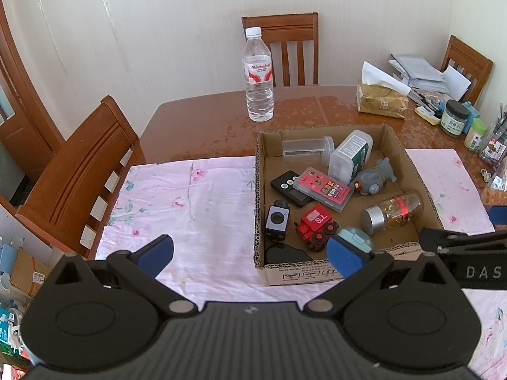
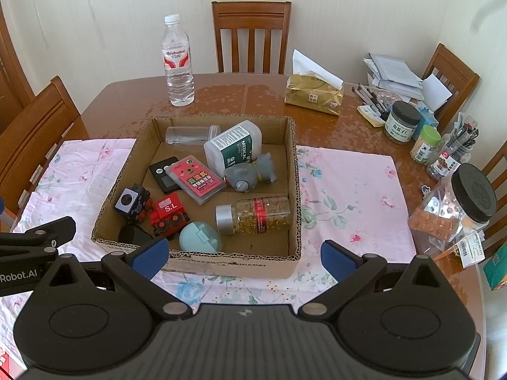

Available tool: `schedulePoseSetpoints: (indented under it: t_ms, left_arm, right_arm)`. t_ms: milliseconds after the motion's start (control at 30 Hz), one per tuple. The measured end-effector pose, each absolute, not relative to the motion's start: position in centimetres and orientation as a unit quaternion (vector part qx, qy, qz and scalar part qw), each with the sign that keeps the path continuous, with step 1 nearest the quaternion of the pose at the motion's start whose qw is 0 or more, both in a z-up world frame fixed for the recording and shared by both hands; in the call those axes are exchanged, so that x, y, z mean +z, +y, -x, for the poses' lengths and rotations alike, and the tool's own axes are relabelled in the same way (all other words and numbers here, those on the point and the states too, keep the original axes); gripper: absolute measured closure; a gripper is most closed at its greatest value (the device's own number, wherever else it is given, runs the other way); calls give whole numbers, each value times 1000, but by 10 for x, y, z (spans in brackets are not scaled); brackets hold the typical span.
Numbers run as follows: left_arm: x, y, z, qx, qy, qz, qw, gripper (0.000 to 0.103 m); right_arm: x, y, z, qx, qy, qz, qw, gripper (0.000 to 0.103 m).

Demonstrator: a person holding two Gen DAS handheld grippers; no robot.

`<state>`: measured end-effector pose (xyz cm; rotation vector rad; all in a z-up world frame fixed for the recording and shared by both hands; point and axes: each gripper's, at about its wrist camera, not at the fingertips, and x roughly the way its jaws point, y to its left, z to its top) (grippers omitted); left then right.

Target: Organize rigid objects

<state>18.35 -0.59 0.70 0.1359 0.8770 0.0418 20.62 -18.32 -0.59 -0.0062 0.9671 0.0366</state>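
A shallow cardboard box [image 2: 293, 158] sits on a pink floral cloth [image 2: 348, 190]. It holds a red toy train [image 2: 166, 210], a black cube toy [image 2: 131, 202], a pink card case [image 2: 196, 179], a black remote [image 2: 163, 174], a grey toy [image 2: 250, 174], a white medical bottle [image 2: 233, 147], a clear jar [image 2: 190, 134], a capsule bottle [image 2: 256, 215] and a teal round case [image 2: 199, 237]. The box also shows in the left wrist view [image 1: 408, 171]. My left gripper [image 1: 250, 253] is open and empty before the box's near left corner. My right gripper [image 2: 244, 258] is open and empty before the near wall.
A water bottle [image 2: 177, 63] stands behind the box. A tissue pack [image 2: 313, 95], jars [image 2: 402, 122], pens and papers crowd the table's right side. A big black-lidded jar [image 2: 459, 202] stands at the right edge. Wooden chairs [image 1: 76, 171] ring the table [image 2: 126, 101].
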Motion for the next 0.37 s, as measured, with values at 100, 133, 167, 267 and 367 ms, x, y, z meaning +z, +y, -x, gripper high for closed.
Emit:
schedulePoseSetpoints:
  t_ms: [100, 133, 167, 267, 367]
  left_arm:
    - [7, -6, -183, 20, 424, -65, 903, 1]
    - [7, -6, -184, 20, 424, -65, 903, 1]
    - [7, -6, -183, 20, 424, -66, 903, 1]
    - [8, -7, -183, 21, 424, -66, 903, 1]
    - [8, -8, -183, 21, 424, -67, 903, 1]
  right_arm:
    - [-6, -184, -206, 18, 464, 4, 886, 0]
    - [-6, -184, -206, 18, 464, 4, 886, 0]
    - [-6, -184, -206, 17, 464, 3, 886, 0]
    - [-6, -184, -206, 17, 464, 4, 886, 0]
    - [-6, -184, -206, 17, 464, 4, 886, 0]
